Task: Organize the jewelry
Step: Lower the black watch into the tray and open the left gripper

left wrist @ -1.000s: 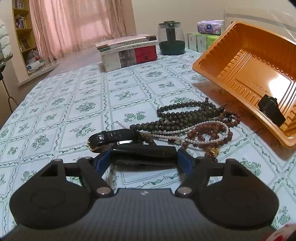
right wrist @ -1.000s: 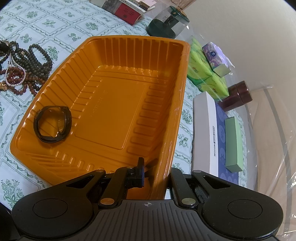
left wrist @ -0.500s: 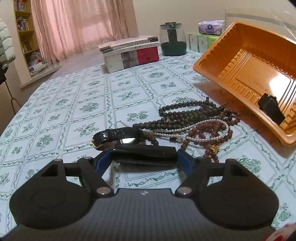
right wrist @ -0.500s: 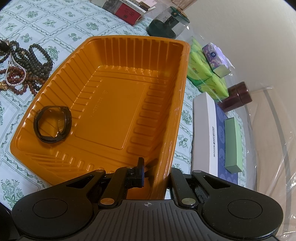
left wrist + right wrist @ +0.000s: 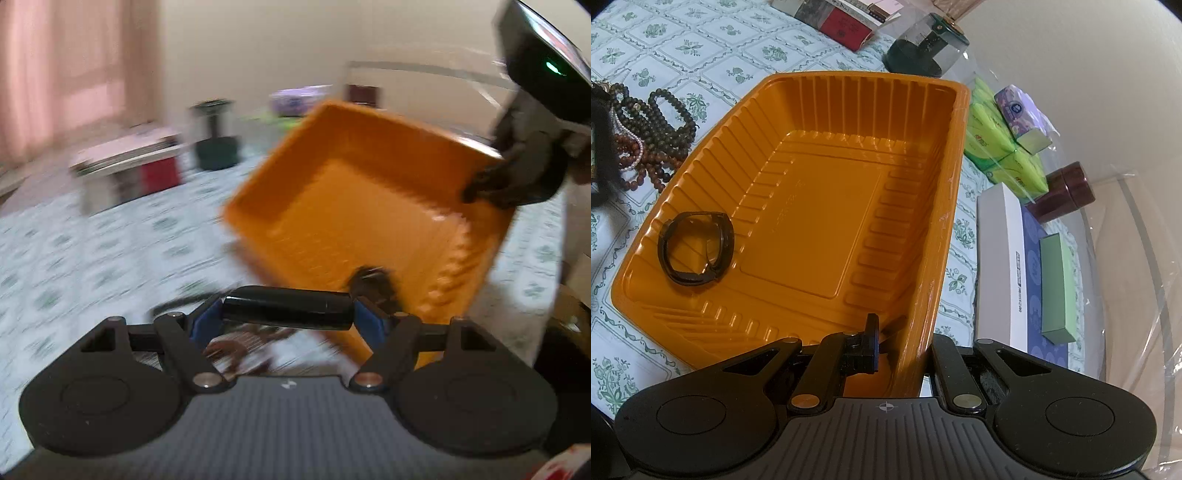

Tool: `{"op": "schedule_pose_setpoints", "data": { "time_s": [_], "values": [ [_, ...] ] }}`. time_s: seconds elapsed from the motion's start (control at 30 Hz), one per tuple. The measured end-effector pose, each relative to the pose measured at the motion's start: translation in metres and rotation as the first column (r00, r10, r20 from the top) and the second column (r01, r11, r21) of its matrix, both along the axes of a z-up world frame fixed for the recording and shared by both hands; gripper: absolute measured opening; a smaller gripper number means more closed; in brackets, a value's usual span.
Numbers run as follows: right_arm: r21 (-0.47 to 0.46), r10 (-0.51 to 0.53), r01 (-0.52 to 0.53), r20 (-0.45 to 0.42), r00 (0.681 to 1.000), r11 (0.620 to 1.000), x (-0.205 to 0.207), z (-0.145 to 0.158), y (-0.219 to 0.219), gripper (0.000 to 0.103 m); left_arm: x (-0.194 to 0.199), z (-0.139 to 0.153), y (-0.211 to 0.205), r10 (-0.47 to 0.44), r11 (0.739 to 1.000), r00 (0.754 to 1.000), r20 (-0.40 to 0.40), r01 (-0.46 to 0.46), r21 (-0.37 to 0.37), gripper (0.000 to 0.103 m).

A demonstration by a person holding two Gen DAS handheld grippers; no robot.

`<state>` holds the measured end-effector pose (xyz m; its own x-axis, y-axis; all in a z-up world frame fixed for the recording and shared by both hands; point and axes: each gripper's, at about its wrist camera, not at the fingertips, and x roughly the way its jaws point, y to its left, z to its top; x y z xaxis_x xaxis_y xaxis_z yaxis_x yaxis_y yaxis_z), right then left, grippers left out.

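Left wrist view: the left gripper [image 5: 288,309] is clamping a black watch strap [image 5: 288,308] crosswise, carrying it toward the tilted orange tray [image 5: 332,155]; the picture is blurring.
Right wrist view: the right gripper [image 5: 903,350] is pinching the tray's wall, likely tipping it to receive; a black watch [image 5: 696,253] is lying inside, beads [image 5: 653,125] sitting on the tablecloth [image 5: 683,40] beside it.

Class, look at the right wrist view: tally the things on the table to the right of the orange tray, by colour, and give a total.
Green tissue packs: 1 bundle
Purple tissue pack: 1
Dark red jar: 1
White box: 1
Green box: 1
Total: 5
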<state>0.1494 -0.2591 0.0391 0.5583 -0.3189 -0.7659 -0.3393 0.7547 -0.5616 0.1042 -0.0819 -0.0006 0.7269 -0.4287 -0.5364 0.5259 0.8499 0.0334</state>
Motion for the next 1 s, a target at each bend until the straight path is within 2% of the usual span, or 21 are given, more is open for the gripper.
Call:
{"op": "schedule_pose_setpoints", "data": {
  "time_s": [0.13,0.37,0.4,0.43,0.5,0.7,0.83,1.0],
  "values": [
    [0.000,0.002,-0.002,0.001,1.000,1.000,0.000,0.000,0.000,0.008,0.007,-0.002,-0.031,-0.097,0.995,0.995,0.001,0.097,0.000,0.075],
    [0.006,0.000,0.000,0.001,1.000,1.000,0.001,0.000,-0.002,0.008,0.014,-0.002,-0.054,-0.186,0.982,0.983,-0.008,0.186,-0.046,0.075],
    [0.006,0.000,0.000,0.002,1.000,1.000,0.000,0.000,-0.002,0.008,0.016,-0.002,-0.055,-0.204,0.977,0.979,-0.013,0.202,-0.064,0.078],
    [0.006,0.000,0.000,0.002,1.000,1.000,0.001,0.000,-0.002,0.008,0.018,-0.002,-0.054,-0.215,0.974,0.976,-0.016,0.213,-0.076,0.086],
    [0.007,0.000,0.000,0.002,1.000,1.000,0.001,-0.001,-0.002,0.008,0.014,-0.001,-0.053,-0.217,0.974,0.976,0.010,0.217,-0.073,0.087],
    [0.007,0.000,0.000,0.004,1.000,1.000,0.001,-0.001,-0.002,0.009,0.002,0.002,-0.029,-0.141,0.990,0.989,0.035,0.142,-0.026,0.087],
    [0.006,0.002,-0.002,0.006,1.000,1.000,0.000,-0.001,-0.002,0.009,-0.012,-0.006,-0.003,-0.048,0.998,0.998,0.034,0.047,0.031,0.087],
    [0.006,0.000,0.000,0.008,1.000,1.000,0.000,-0.001,-0.003,0.009,-0.028,-0.022,0.037,0.087,0.993,0.996,0.011,-0.088,0.074,0.087]
  ]
}}
